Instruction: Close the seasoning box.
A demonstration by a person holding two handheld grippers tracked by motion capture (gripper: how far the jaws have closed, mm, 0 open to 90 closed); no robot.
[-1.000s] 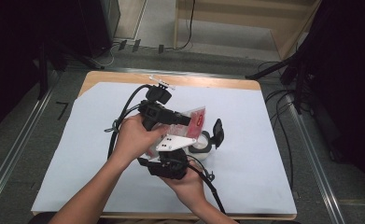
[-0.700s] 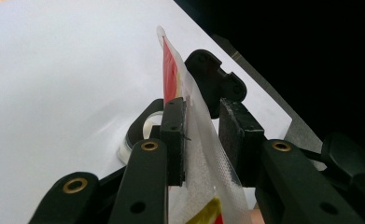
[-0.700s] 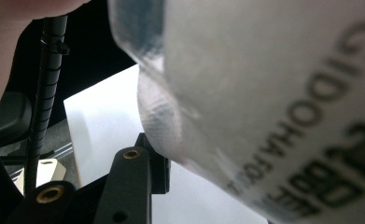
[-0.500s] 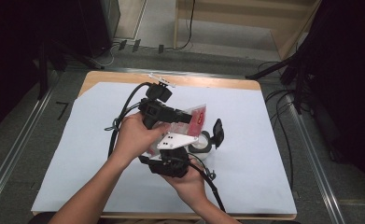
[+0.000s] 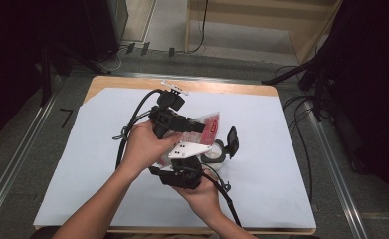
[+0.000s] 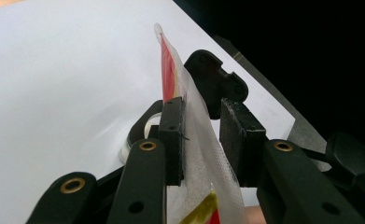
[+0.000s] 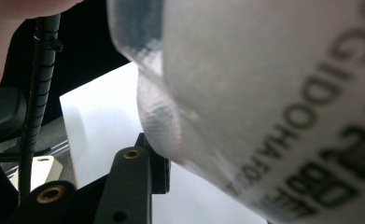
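White-papered counter (image 5: 291, 149), both hands parked mid-sheet; nothing has shifted in the last second, so the job looks paused mid-grip. Pouch (image 5: 209, 122) hangs above the paper between narrow left tongs (image 6: 201, 105), one pad on it, the other's contact unclear. Right tongs (image 5: 224, 147) sit against its lower end; grip can't be told.

A clear red-printed pouch (image 6: 192, 135) stands between the left tool's (image 6: 203, 140) jaws, touching the left pad, above the white desk (image 6: 54, 93).

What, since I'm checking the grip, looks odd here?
The clear pouch stands between the jaws of the left gripper but touches one pad only; a gap shows at the other, so it looks loosely held.
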